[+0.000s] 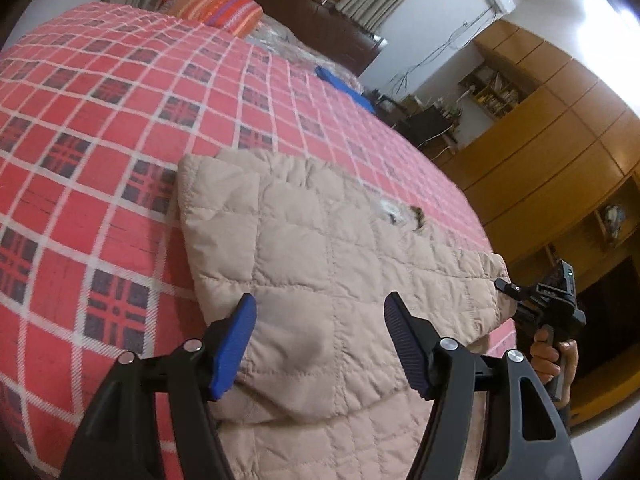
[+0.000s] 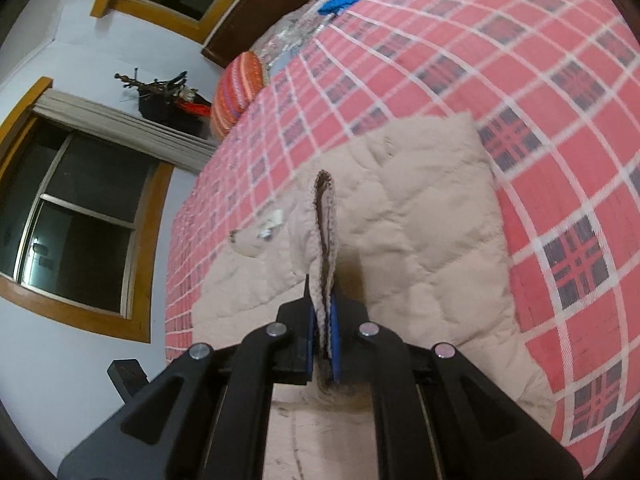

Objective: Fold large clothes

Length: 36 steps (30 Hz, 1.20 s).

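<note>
**Puffy coat partly folded on the bed**

A big, beige, quilted puffy coat (image 1: 340, 248) lies on a bed with a red, white and dark checked blanket (image 1: 100, 128). Part of the coat already looks folded over itself, with a thick flap lying on top just in front of the left tongs (image 1: 320, 344). So the job seems started but not finished. The coat is still wide and loose, and more folds look needed before it makes a neat pile.

The left tongs are wide open and hold nothing. They hang just above the coat, with the folded flap between and ahead of their two blue pads (image 1: 236, 344).

The right tongs (image 2: 324, 332) are squeezed tight on a thin edge of the coat. That edge, with its brown inside showing, sticks up straight ahead of them. The rest of the coat spreads out beyond and below these tongs, out to both sides.

In the left view, a hand (image 1: 554, 356) holds the right tongs at the coat's far right corner.
</note>
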Motion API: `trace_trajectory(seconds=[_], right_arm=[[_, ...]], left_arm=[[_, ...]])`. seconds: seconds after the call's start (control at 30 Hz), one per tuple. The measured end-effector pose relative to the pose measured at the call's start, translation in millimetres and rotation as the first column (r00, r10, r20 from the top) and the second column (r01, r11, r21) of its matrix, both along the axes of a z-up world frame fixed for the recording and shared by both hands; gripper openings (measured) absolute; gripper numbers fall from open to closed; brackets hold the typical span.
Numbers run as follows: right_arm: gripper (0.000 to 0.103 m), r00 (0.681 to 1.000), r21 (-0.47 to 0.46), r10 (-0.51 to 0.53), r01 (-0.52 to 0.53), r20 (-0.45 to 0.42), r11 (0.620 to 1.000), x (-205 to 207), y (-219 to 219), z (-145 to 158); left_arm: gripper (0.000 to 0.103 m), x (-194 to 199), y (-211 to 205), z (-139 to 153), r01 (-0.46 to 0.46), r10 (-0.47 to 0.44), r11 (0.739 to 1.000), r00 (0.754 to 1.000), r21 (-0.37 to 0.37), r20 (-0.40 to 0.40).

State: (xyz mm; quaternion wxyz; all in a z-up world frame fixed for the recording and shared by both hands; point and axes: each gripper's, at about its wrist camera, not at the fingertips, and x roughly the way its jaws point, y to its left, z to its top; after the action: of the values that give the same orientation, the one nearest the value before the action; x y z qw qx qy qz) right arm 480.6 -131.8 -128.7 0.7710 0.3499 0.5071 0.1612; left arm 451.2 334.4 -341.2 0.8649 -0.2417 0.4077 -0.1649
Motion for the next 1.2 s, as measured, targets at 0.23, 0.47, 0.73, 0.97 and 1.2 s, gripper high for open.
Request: trace_trajectory(seconds=[0.23, 0.47, 0.73, 0.97, 1.2], right_arm=[[0.011, 0.999, -0.073, -0.002, -0.001, -0.039, 0.997, 6.6, -4.2, -30.7], [0.013, 0.996, -0.039, -0.012, 0.016, 0.086, 0.999, 5.6, -11.1, 9.0], [0.005, 0.997, -0.113, 0.07, -0.074, -0.037, 0.991, 20.5, 10.5, -42.9], [0.011, 0.993, -0.031, 0.114, -0.113, 0.032, 0.993, -32.3, -5.2, -23.3], [0.012, 0.995, -0.047, 0.101, -0.102, -0.017, 0.994, -29.8, -0.5, -39.1]], left_arm=[[0.067, 5.5, -2.8, 1.0, 0.02, -0.02, 1.0, 1.0, 0.003, -0.019], [0.072, 47.2, 0.2, 25.6, 0.037, -0.038, 0.999, 0.999, -0.03, -0.016], [0.072, 65.7, -14.8, -2.1, 0.026, -0.022, 0.999, 0.993, 0.034, -0.113], [0.073, -2.6, -34.0, 9.3, 0.201, -0.202, 0.979, 0.978, -0.026, -0.053], [0.072, -9.4, -34.9, -7.2, 0.174, -0.174, 0.985, 0.981, -0.013, -0.09]])
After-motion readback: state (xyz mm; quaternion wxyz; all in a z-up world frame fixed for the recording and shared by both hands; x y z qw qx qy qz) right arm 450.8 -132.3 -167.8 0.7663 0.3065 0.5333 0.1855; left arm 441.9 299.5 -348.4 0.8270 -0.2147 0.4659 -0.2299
